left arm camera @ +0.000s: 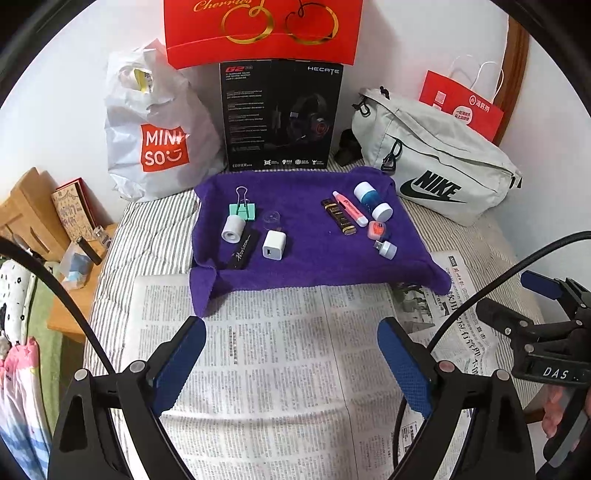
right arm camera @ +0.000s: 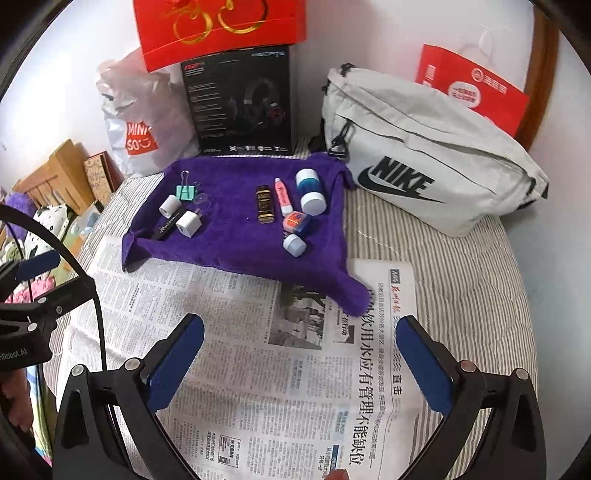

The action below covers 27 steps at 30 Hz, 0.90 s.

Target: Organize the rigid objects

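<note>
A purple towel (left arm camera: 306, 254) (right arm camera: 236, 251) lies on the bed with small items in two groups. On its left are a green binder clip (left arm camera: 242, 210), a white roll (left arm camera: 232, 228), a black bar (left arm camera: 242, 253), a clear cap (left arm camera: 272, 220) and a white charger cube (left arm camera: 274, 250). On its right are a dark gold-lettered stick (left arm camera: 338, 217), a pink highlighter (left arm camera: 349, 208), a blue-and-white bottle (left arm camera: 372, 201), an orange-and-blue eraser (left arm camera: 376, 229) and a small white USB plug (left arm camera: 386, 249). My left gripper (left arm camera: 291, 328) and right gripper (right arm camera: 300, 326) hover open and empty over the newspaper (left arm camera: 280, 369), short of the towel.
Behind the towel stand a white MINISO bag (left arm camera: 155, 129), a black headset box (left arm camera: 280, 114), a red gift box (left arm camera: 262, 29), a grey Nike bag (left arm camera: 436, 162) and a red paper bag (left arm camera: 465, 103). A wooden shelf (left arm camera: 33, 210) sits at the left. Striped bedding (right arm camera: 461, 295) surrounds the newspaper.
</note>
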{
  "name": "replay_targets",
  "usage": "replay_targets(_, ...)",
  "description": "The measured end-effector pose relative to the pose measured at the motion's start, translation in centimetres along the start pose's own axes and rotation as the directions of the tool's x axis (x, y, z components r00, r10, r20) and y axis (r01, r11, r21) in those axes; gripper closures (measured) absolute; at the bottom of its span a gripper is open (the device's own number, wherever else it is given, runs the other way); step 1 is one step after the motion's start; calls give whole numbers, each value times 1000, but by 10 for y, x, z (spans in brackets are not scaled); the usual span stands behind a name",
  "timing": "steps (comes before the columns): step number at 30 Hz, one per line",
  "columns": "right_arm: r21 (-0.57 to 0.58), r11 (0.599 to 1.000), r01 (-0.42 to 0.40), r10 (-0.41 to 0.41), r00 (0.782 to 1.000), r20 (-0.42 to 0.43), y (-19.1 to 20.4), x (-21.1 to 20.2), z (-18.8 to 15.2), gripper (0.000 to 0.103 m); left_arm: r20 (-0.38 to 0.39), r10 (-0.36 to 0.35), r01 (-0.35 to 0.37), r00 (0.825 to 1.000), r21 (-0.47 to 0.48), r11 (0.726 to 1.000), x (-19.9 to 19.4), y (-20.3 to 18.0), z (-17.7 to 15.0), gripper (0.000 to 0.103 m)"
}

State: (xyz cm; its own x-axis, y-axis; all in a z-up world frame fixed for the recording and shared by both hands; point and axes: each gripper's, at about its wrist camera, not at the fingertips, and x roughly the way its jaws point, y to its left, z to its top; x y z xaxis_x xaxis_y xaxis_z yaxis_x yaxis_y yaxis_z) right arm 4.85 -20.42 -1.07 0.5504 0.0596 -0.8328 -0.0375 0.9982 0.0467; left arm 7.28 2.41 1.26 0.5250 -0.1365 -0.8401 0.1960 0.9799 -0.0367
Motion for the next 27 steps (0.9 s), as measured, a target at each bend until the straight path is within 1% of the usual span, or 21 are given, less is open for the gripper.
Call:
replay_targets(6, 14, 1000, 13, -13, 1000, -4, -5, -1, -4, 1, -4, 16, -17, 1000, -10, 1000, -1, 0, 1, 9)
replay_targets(13, 24, 999, 26, -26, 1000, -2, -8, -2, -4, 1, -15, 15, -16, 1000, -29, 999, 0, 3, 3, 9)
replay_targets(27, 32, 999, 32, -32, 999, 9, -10, -7, -3, 1, -16, 30, -30, 999, -22, 999, -5, 5, 1, 9)
